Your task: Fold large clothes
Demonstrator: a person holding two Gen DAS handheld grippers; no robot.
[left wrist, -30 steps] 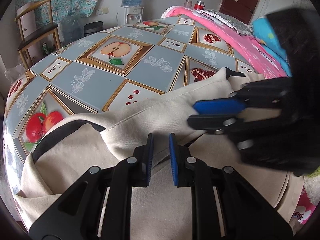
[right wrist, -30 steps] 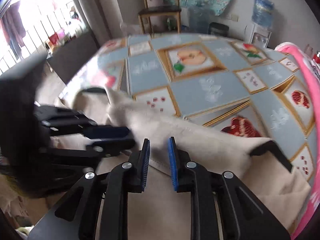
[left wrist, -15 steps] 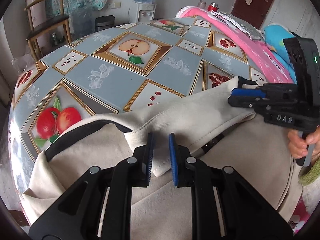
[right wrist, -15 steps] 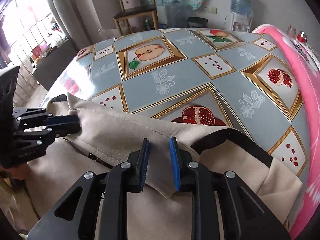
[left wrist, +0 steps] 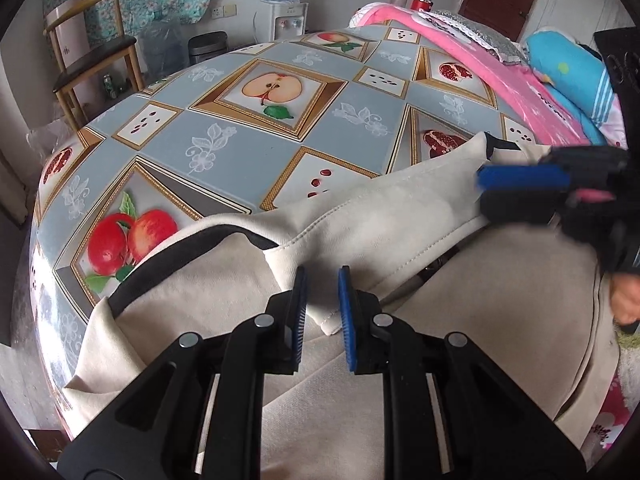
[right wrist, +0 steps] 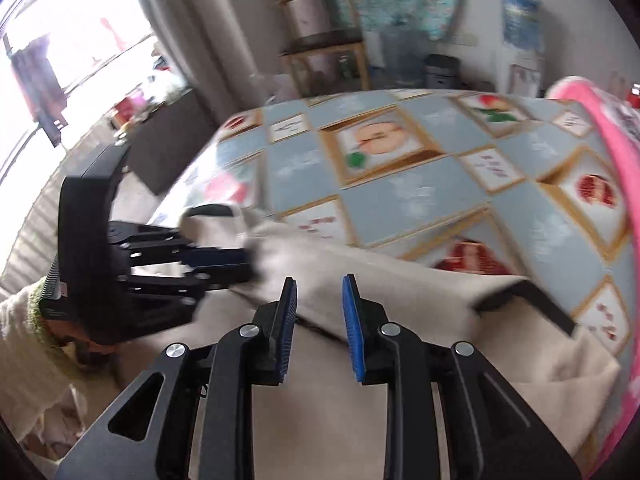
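Observation:
A large beige garment [left wrist: 460,320] with black trim lies on the table's near side, a folded flap [left wrist: 360,224] running across it. It also shows in the right wrist view [right wrist: 380,304], blurred. My left gripper [left wrist: 322,312] is open, its blue pads on either side of the flap's corner. My right gripper [right wrist: 319,322] is open just above the flap's edge; it shows in the left wrist view [left wrist: 528,188] at the flap's right end. The left gripper shows in the right wrist view [right wrist: 216,264] at the flap's left end.
The table [left wrist: 248,148] has a blue-grey oilcloth with fruit pictures. A pink blanket [left wrist: 500,68] and blue bedding [left wrist: 572,76] lie along its right side. A wooden chair [left wrist: 92,60] and water dispenser [left wrist: 286,8] stand behind.
Both grippers opened a little wider. The right gripper swung left along the flap and its view blurred. The left gripper hardly moved.

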